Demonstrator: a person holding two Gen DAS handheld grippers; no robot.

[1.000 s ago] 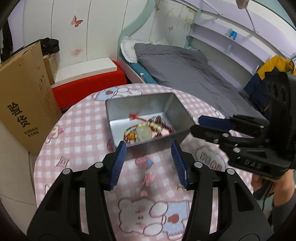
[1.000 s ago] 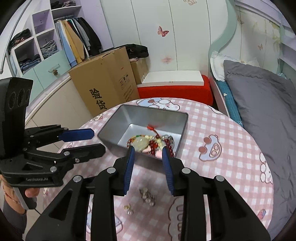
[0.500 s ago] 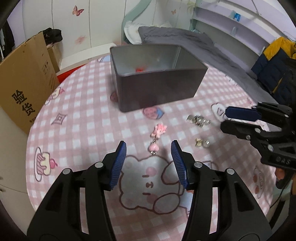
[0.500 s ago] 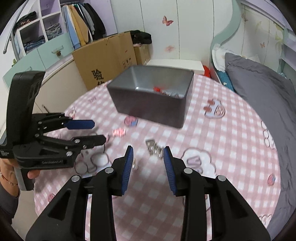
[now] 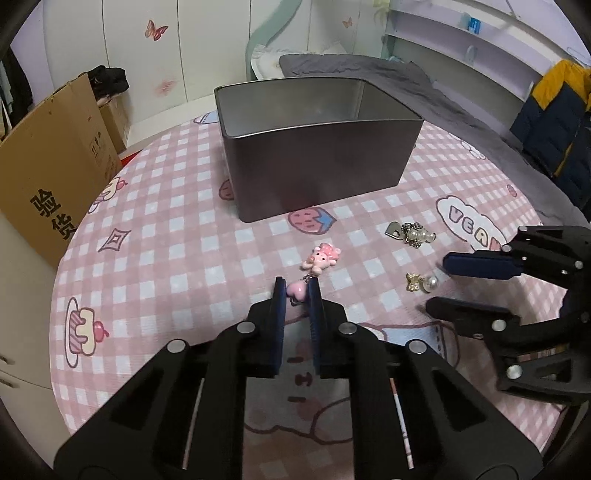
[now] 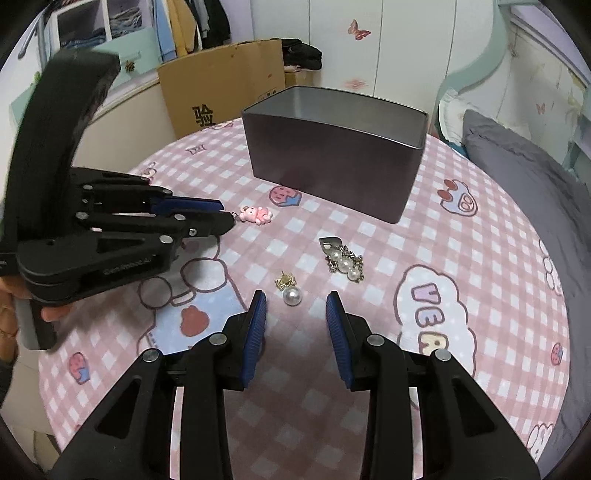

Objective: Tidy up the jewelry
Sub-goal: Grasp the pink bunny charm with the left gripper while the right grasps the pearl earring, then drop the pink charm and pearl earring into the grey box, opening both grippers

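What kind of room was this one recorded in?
Most likely a bedroom: a bed with grey bedding, hanging clothes in an open wardrobe, and butterfly decals on the wall panels.

- The grey rectangular metal tin point(image 5: 317, 158) has a dull brushed sheen, matt outside and a bit brighter inside.
- The pink-and-white checked cloth on the round counter point(image 5: 177, 236) looks soft and matt.
- The little pink charm point(image 5: 320, 256) is glossy, like plastic or resin.
- The round white pearl earring point(image 6: 293, 295) is shiny, with a gold metal bit.
- The ribbed blue fingers point(image 6: 258, 325) look rubbery; the frames are matt black plastic.
- The brown cardboard box point(image 5: 48, 177) is plain and rough.
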